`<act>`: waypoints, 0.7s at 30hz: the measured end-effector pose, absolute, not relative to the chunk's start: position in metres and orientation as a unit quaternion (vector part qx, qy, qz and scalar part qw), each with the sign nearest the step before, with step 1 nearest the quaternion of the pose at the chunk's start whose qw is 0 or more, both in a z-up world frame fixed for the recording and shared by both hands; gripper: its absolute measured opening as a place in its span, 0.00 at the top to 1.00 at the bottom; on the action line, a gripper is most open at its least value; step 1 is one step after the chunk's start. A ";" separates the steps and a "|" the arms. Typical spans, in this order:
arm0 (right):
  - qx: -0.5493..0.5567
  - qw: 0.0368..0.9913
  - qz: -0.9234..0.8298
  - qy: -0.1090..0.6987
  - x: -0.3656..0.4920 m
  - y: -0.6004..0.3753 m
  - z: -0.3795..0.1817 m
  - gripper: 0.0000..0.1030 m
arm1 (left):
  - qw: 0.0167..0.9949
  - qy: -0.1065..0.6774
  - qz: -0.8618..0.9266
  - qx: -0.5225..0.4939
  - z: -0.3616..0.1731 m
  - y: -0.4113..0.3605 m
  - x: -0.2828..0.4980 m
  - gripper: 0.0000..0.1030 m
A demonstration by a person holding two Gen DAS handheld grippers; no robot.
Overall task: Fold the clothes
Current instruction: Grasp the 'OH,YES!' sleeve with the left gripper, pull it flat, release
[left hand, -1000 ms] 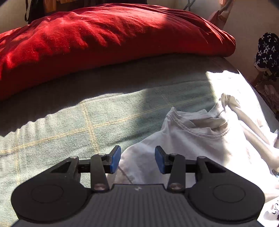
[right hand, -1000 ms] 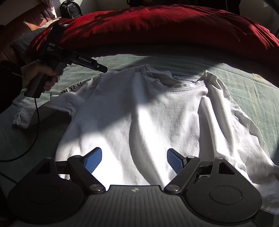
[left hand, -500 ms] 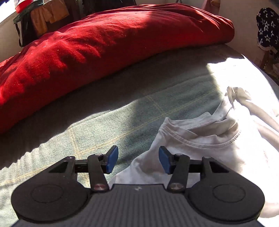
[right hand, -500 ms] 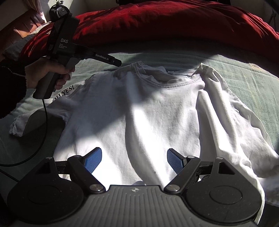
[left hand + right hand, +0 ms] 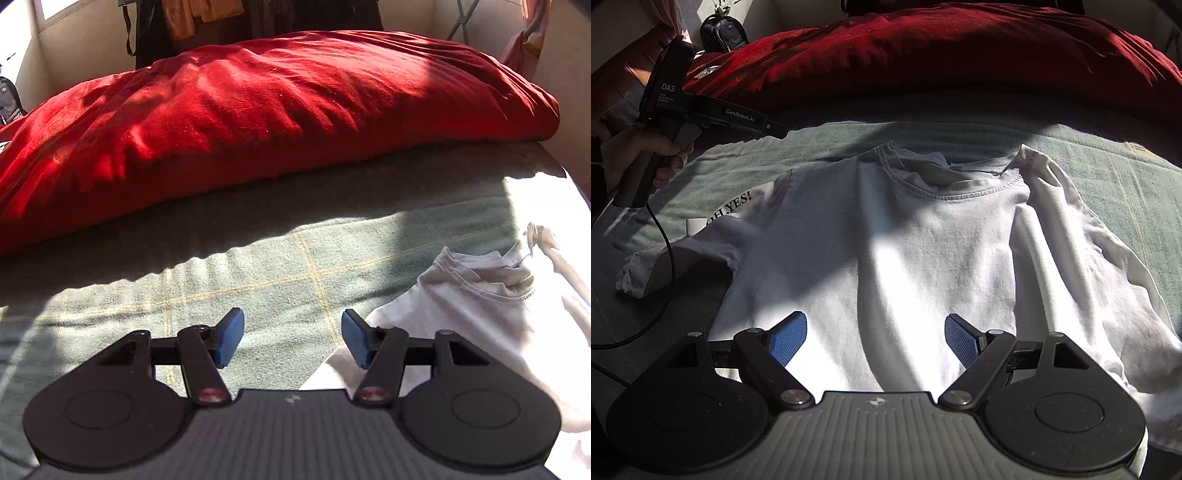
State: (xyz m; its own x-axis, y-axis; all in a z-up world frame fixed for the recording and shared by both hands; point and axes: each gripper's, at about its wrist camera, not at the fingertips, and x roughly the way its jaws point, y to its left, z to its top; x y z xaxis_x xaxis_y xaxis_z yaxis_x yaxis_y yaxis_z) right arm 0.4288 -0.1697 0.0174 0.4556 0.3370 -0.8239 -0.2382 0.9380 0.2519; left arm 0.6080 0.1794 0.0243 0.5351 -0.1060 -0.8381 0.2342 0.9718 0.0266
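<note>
- Ahead of the right gripper (image 5: 875, 338), jaws spread and empty: white T-shirt (image 5: 923, 258) spread flat on the green blanket (image 5: 1126, 177).
- Collar points away, toward the red duvet (image 5: 923, 55); long axis runs straight ahead.
- Left gripper (image 5: 291, 341) spread, empty, beside the shirt's shoulder.
- Looks like the flat-layout stage; next likely needs a sleeve or side-edge pinch.

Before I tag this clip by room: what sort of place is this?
Most likely a bedroom: a bed with a green checked blanket, a red duvet bunched at its far side, clothes hanging behind.
</note>
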 end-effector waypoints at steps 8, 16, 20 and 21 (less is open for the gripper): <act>0.031 0.848 0.193 0.493 0.416 -0.153 0.025 0.18 | 0.864 0.498 0.073 -0.002 0.000 0.290 0.512 0.47; -0.004 0.839 0.217 0.499 0.400 -0.123 0.028 0.18 | 0.839 0.497 0.207 -0.074 -0.029 0.384 0.434 0.47; -0.019 0.837 0.234 0.495 0.393 -0.100 0.033 0.18 | 0.852 0.480 0.187 -0.094 -0.030 0.390 0.434 0.47; -0.023 0.836 0.239 0.493 0.392 -0.094 0.034 0.18 | 0.859 0.476 0.165 -0.090 -0.027 0.385 0.438 0.47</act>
